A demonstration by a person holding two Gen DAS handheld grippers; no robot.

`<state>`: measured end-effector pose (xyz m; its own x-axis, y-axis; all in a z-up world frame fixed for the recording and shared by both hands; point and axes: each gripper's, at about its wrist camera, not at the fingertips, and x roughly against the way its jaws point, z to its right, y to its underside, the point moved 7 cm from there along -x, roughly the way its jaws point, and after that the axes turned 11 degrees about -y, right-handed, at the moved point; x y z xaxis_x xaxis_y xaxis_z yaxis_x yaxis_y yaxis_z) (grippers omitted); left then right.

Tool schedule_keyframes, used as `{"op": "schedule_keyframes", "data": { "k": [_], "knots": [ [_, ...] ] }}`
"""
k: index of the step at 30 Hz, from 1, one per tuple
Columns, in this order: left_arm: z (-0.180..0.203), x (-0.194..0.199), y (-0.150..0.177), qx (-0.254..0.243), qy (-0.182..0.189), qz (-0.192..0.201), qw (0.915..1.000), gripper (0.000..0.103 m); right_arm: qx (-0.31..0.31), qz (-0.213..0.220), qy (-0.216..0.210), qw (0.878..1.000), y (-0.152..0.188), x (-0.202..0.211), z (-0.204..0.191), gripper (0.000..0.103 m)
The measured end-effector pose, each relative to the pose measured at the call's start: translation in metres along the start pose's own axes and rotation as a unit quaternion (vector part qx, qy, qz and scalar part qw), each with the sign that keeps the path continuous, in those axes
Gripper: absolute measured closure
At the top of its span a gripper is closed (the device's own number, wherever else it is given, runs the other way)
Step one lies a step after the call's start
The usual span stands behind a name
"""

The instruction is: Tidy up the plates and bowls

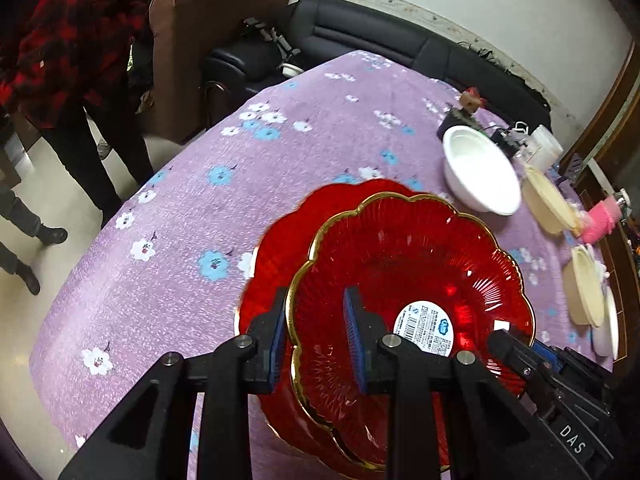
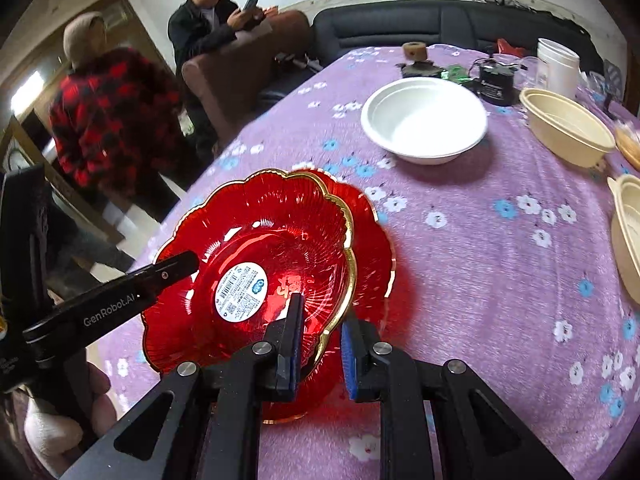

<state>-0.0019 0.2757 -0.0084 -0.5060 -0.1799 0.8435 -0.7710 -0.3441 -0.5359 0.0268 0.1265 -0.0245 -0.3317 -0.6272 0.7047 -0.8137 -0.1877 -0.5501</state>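
A red scalloped plate (image 1: 420, 272) with a gold rim and a white sticker hangs tilted just above a second red plate (image 1: 280, 248) lying on the purple flowered cloth (image 1: 180, 208). My left gripper (image 1: 316, 340) is shut on the upper plate's near-left rim. My right gripper (image 2: 322, 350) is shut on the opposite rim of the same upper plate (image 2: 256, 240), and the lower plate (image 2: 372, 248) peeks out behind it. Each gripper shows in the other's view: the right gripper (image 1: 504, 346) and the left gripper (image 2: 180, 268).
A white bowl (image 2: 424, 120) sits farther back, with cream bowls (image 2: 568, 128) (image 2: 628, 236) to its right. A white jar (image 2: 556, 64) and a black device (image 2: 496, 80) stand at the far edge. Two people and a sofa are beyond the table's left edge.
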Motion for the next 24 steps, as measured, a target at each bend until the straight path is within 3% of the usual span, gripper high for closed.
{"op": "schedule_keyframes", "data": {
  "k": [4, 7, 14, 19, 22, 24],
  "knots": [
    [-0.001, -0.007, 0.001, -0.007, -0.002, -0.001, 1.0000, 0.072, 0.003, -0.013, 0.007, 1.000, 0.002, -0.012, 0.001, 0.084],
    [0.004, -0.010, 0.003, -0.027, 0.001, -0.003, 0.9996, 0.062, -0.001, -0.017, 0.016, 1.000, -0.001, -0.017, 0.006, 0.082],
    [0.009, 0.009, 0.002, -0.069, -0.038, 0.043, 0.9960, 0.042, 0.025, -0.005, 0.067, 0.997, -0.007, -0.025, 0.003, 0.080],
    [0.002, 0.029, -0.002, -0.061, -0.066, 0.079, 0.9928, 0.037, 0.047, 0.010, 0.091, 0.995, -0.009, -0.031, -0.002, 0.072],
    [-0.003, 0.041, -0.002, -0.045, -0.062, 0.091, 0.9929, 0.033, 0.041, 0.018, 0.072, 0.996, -0.009, -0.031, -0.007, 0.060],
    [-0.003, 0.049, -0.001, -0.039, -0.057, 0.097, 0.9929, 0.033, 0.034, 0.024, 0.065, 0.997, -0.010, -0.030, -0.006, 0.060]
  ]
}}
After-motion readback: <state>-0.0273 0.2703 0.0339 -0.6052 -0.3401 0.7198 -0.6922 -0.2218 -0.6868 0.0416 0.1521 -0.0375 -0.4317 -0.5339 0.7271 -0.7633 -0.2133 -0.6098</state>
